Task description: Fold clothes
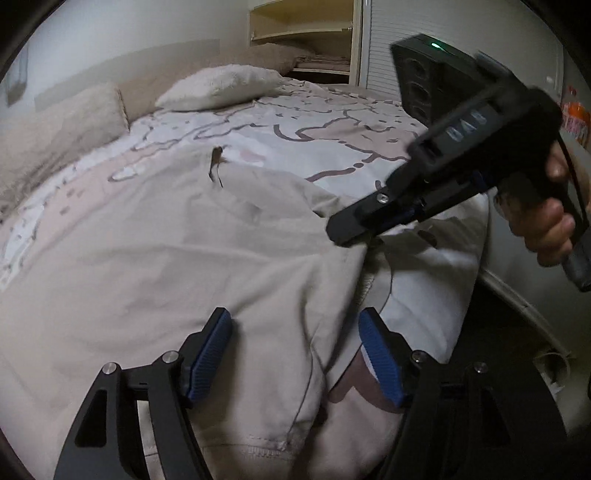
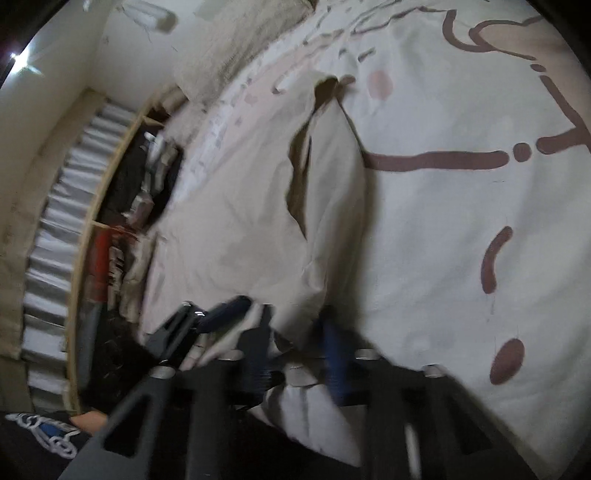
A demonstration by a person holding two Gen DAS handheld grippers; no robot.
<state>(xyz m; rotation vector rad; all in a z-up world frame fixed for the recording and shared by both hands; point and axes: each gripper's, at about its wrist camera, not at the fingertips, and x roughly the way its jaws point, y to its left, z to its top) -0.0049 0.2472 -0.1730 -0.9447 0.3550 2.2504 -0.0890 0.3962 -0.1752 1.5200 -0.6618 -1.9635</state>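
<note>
A beige garment [image 1: 177, 266] lies spread on the bed, its hem toward me and a dark tag [image 1: 216, 162] at its far end. My left gripper [image 1: 295, 354] is open, its blue pads hovering over the garment's right edge near the hem. My right gripper [image 1: 351, 230] comes in from the right, held by a hand [image 1: 550, 225], its jaws closed on the garment's right edge. In the blurred right wrist view the garment [image 2: 258, 206] runs away from the right gripper [image 2: 291, 325], whose blue pads pinch a fold of the cloth.
The bed has a patterned duvet [image 1: 332, 125] with brown outlines. Pillows [image 1: 221, 86] lie at the head. A shelf unit [image 1: 306, 33] stands behind the bed. A dark speaker-like box [image 1: 424, 74] stands at the right. The bed's edge and dark floor [image 1: 498, 332] are at the right.
</note>
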